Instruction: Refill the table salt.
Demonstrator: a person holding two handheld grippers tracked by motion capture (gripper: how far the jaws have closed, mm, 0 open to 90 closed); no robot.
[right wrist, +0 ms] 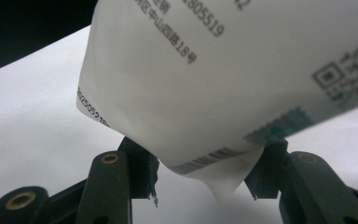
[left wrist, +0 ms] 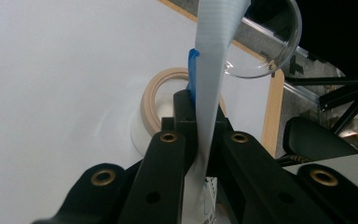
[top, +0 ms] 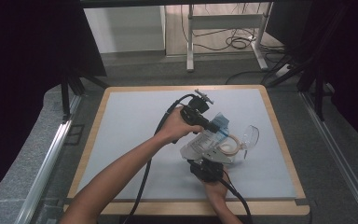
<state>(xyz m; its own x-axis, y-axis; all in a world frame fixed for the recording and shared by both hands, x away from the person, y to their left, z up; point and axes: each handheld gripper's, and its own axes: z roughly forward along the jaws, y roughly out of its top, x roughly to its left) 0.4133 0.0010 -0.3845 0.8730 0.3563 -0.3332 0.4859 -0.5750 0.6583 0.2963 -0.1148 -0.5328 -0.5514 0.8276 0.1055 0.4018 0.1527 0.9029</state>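
The high view sits up above the person's side and looks forward and down on the whole table (top: 121,140), from far off. Past the far edge it sees the floor too.

The left gripper view rides on the left gripper (left wrist: 200,135) and looks along its black jaws, very close to a see-through bag (left wrist: 214,70). Behind it lies a tape ring (left wrist: 156,93).

The right gripper view rides on the right gripper (right wrist: 200,177) and looks up at the bag (right wrist: 223,79) from right beside it.

All three views share the bag (top: 209,140). The high view and the left gripper view share the tape ring (top: 228,148).
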